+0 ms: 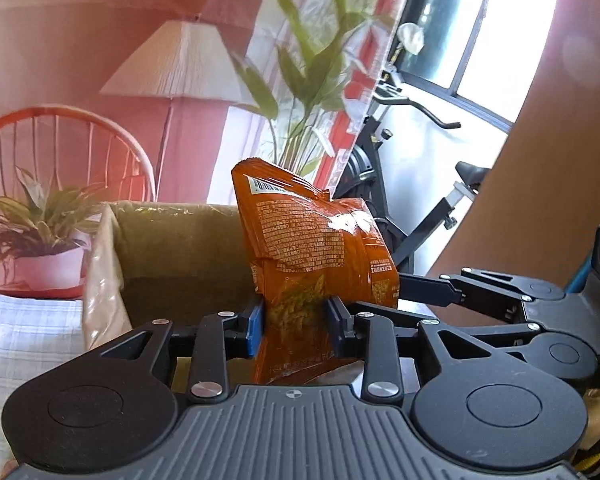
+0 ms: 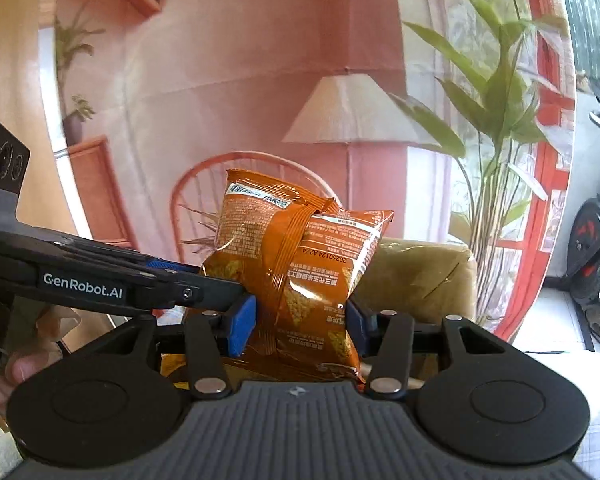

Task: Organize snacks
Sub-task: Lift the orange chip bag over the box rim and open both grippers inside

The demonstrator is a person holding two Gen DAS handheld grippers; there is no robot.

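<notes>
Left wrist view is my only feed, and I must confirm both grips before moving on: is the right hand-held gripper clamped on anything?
Observer: Yes. In the right wrist view, the right hand-held gripper is shut on an orange snack bag, with its blue pads pressing both sides.
Operator: Where is my left one there?
Observer: The left hand-held gripper reaches in from the left, its tips hidden behind that bag.
Operator: Any hand showing?
Observer: A person's fingers show at the lower left edge.

box (image 1: 180, 248) interior hidden behind orange snack bag (image 1: 316, 256); bag print illegible.
</notes>
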